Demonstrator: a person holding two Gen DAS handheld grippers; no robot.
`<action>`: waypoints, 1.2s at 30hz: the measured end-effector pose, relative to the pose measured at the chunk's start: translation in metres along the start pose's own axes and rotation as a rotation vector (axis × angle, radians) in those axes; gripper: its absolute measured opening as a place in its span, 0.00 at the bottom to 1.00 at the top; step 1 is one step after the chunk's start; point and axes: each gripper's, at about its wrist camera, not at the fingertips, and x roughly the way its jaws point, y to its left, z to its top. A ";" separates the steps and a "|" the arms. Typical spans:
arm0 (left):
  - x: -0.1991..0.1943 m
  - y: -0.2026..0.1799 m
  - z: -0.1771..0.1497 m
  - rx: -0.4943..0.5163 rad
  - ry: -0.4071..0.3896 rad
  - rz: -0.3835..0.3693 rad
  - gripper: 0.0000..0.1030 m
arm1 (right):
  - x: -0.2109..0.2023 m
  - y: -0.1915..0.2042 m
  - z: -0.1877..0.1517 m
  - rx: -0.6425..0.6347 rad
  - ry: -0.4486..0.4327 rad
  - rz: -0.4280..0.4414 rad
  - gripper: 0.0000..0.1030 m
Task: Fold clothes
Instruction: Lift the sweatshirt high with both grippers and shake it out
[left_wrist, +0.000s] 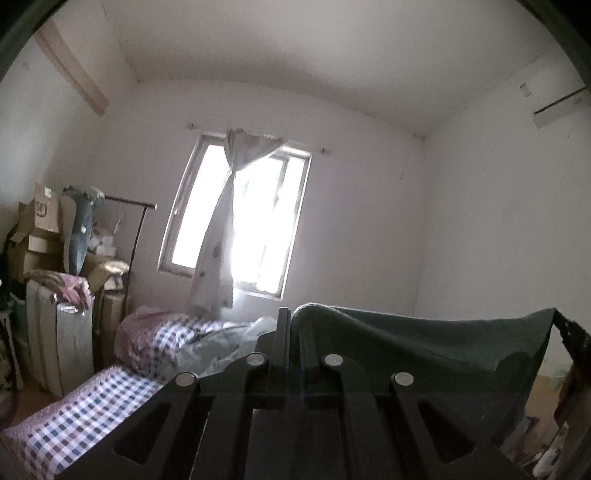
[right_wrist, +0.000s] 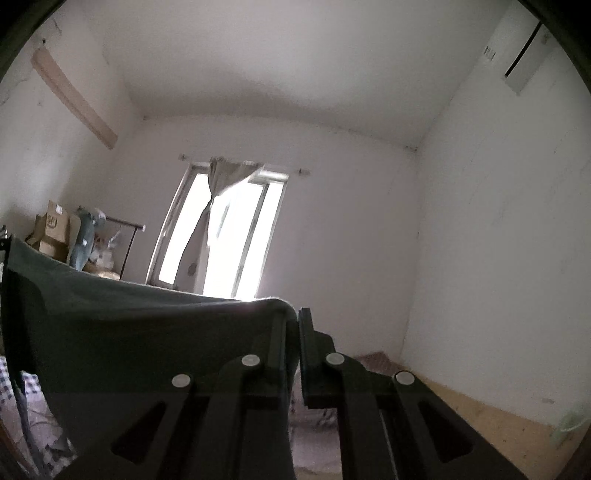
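Both tongs are clamped tight on the top corners of the dark green cloth (left_wrist: 424, 354), left gripper (left_wrist: 290, 332) and right gripper (right_wrist: 293, 325), stretching it across the lower frame above the checked bed (left_wrist: 92, 402); thin pinches could slip and drop it.

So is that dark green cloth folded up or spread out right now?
Spread out: the dark green garment hangs stretched between the left gripper and right gripper, each shut on a top corner.

free: open air ahead toward window (left_wrist: 236, 218) | blocked: boxes (left_wrist: 37, 236) and suitcase (left_wrist: 61, 339) left | below: bed (left_wrist: 92, 402)
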 end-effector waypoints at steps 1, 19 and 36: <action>-0.005 -0.003 0.007 -0.001 -0.011 -0.005 0.02 | -0.007 -0.001 0.007 0.000 -0.015 -0.004 0.04; -0.038 -0.034 0.071 0.080 -0.068 0.037 0.02 | -0.076 -0.015 0.053 0.024 -0.083 -0.002 0.04; 0.163 0.027 -0.024 0.045 0.215 0.133 0.02 | 0.046 -0.001 -0.050 0.051 0.162 0.041 0.04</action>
